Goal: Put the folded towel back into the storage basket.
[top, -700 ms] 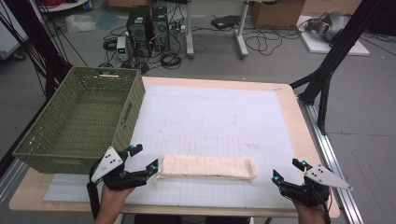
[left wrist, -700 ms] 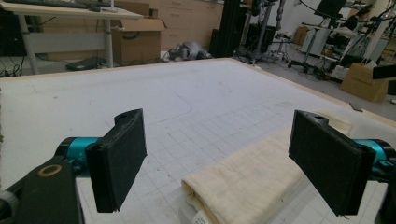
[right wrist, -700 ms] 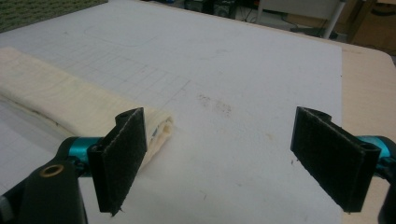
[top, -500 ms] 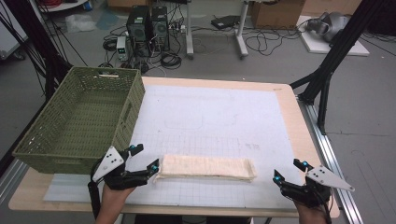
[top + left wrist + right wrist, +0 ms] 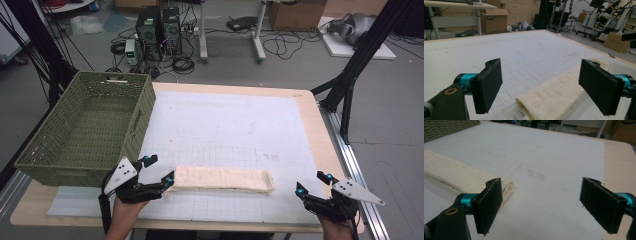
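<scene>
Towel: cream cloth, matt, soft woven nap, folded layers at the end.
Basket: olive plastic, open lattice walls, matt.
Mat: white, paper-like sheet, smooth, faintly scuffed, printed grid.
Table: pale wood edge, matt.
Left gripper: black matt jaw pads with fine grain, glossy teal metal fittings, grey plate.
</scene>
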The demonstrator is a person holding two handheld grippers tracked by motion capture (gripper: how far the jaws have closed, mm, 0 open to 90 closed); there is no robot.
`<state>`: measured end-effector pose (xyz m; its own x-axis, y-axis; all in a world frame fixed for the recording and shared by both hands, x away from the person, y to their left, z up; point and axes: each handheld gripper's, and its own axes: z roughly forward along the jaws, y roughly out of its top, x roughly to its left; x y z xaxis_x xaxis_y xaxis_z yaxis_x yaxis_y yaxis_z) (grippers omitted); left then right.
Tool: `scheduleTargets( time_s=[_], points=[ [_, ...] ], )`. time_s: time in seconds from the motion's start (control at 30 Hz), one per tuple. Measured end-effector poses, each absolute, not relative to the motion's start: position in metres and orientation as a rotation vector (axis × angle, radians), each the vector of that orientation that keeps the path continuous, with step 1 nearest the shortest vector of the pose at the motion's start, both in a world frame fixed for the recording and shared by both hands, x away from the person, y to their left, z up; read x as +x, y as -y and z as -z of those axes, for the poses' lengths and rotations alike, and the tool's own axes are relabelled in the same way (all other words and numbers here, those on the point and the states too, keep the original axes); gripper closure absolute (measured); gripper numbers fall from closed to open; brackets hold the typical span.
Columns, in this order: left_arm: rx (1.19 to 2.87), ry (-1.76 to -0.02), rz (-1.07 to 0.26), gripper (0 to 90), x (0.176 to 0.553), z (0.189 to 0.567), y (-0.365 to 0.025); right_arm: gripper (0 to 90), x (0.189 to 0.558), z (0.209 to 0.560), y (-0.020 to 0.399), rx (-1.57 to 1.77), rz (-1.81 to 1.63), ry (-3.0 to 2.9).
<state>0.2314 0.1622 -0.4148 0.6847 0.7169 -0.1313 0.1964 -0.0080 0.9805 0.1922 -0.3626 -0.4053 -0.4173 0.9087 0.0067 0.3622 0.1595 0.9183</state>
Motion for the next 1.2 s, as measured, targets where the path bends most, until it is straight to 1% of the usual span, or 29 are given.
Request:
scheduleTargets(
  time_s=[0.37, 0.5, 0.63, 0.93, 1.2],
  points=[
    [1.549, -0.776, -0.491, 19.7, 0.229, 0.41, -0.163, 17.0, 0.189, 0.402, 0.354, 1.176, -1.211, -1.881],
    [1.558, -0.79, -0.471, 19.6, 0.229, 0.41, -0.16, 17.1, 0.19, 0.403, 0.353, 1.174, -1.209, -1.891],
    [1.581, -0.805, -0.436, 19.5, 0.232, 0.411, -0.158, 17.1, 0.191, 0.403, 0.353, 1.172, -1.211, -1.89],
    [1.625, -0.85, -0.418, 18.8, 0.235, 0.415, -0.155, 17.1, 0.191, 0.403, 0.352, 1.169, -1.205, -1.897],
    [1.697, -0.912, -0.372, 20.6, 0.242, 0.423, -0.152, 17.1, 0.191, 0.404, 0.35, 1.174, -1.201, -1.907]
  ],
)
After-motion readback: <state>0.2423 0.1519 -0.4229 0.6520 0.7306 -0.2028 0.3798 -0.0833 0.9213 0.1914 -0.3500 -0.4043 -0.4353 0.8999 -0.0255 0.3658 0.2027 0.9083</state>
